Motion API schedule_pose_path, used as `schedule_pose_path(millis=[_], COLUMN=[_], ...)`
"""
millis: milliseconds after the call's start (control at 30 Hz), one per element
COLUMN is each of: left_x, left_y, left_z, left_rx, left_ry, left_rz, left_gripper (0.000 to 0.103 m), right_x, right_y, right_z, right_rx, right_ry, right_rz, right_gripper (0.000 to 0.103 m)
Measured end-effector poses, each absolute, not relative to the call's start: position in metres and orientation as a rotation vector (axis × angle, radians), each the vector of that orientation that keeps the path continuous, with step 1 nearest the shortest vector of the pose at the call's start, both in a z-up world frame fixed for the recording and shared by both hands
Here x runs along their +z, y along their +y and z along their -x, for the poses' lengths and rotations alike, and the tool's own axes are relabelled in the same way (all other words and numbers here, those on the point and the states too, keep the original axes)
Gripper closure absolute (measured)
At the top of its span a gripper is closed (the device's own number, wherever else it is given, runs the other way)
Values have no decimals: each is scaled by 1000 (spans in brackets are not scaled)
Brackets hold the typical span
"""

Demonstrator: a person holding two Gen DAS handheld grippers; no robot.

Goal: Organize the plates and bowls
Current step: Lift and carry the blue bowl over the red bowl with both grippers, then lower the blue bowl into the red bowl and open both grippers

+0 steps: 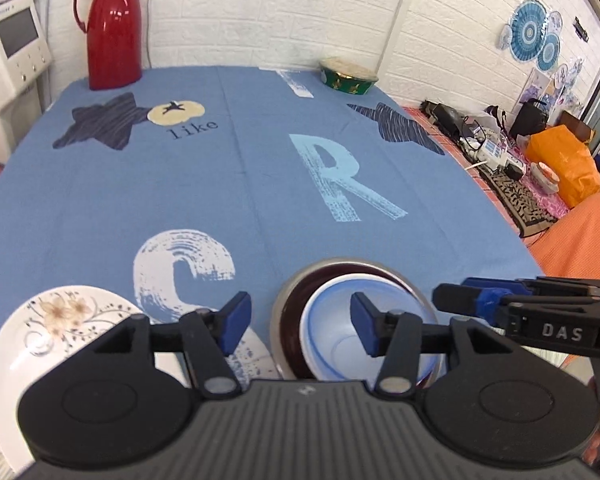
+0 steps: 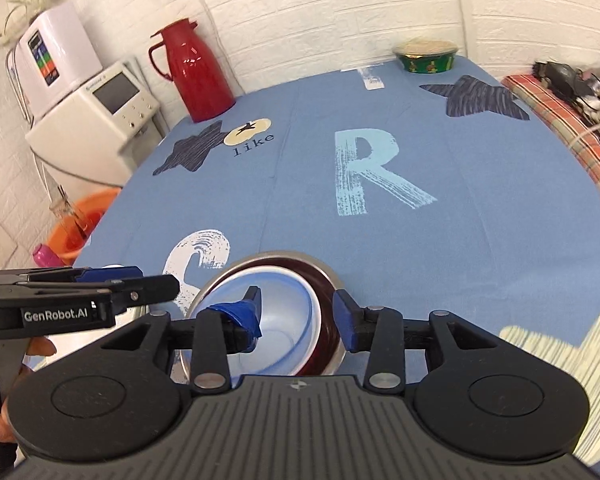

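While my two claws hovered low over the near edge of the blue tablecloth [image 1: 240, 168], everything I cared about sat in a short row beneath them. Farthest left lay the floral plate [image 1: 32, 344], white with a brown blossom and dark sprigs, flat on the cloth and partly hidden under my left claw's body. My left claw [image 1: 300, 324] stood wide apart and gripped nothing; its left blue pad hung over the bare cloth between the plate and the bowls, and its right pad hung above the bowls. Just right of the plate sat the nested stack: a steel bowl [image 1: 296, 284] outermost, a dark maroon bowl [image 1: 292, 340] inside it, and a white bowl with blue rings [image 1: 340, 320] innermost, leaning toward the stack's left side in the right wrist view. My right claw [image 2: 298, 318] was spread about as wide as the stack and gripped nothing. Its left pad, wrapped in blue tape, hung inside the white bowl, and its right pad sat by the steel rim; whether either touched I could not tell. Far back stood a red thermos jug [image 1: 112, 28] at the left and a green lidded tub [image 1: 348, 76] at the right.
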State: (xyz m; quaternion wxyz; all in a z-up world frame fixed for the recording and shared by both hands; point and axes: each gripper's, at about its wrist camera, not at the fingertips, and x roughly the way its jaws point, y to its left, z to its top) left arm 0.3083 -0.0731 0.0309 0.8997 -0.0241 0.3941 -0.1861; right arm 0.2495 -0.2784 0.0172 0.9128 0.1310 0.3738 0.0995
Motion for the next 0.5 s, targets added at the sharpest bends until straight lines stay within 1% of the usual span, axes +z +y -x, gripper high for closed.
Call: schedule_pose_path(millis=[67, 133, 333, 500], left_x=[30, 29, 28, 28], left_y=[-71, -69, -67, -63], left_z=[-303, -299, -292, -299], left_rx=[-380, -369, -351, -341], left_ry=[796, 774, 711, 701], left_rz=[24, 9, -13, -40], left_gripper=[51, 49, 47, 46], right_x=[12, 5, -8, -8], right_y=[-275, -273, -272, -277], right_z=[-240, -232, -208, -207], right_rx=[140, 64, 23, -69], right_ry=[775, 778, 674, 654], right_rz=[-284, -314, -426, -388], right_gripper=[79, 78, 77, 76])
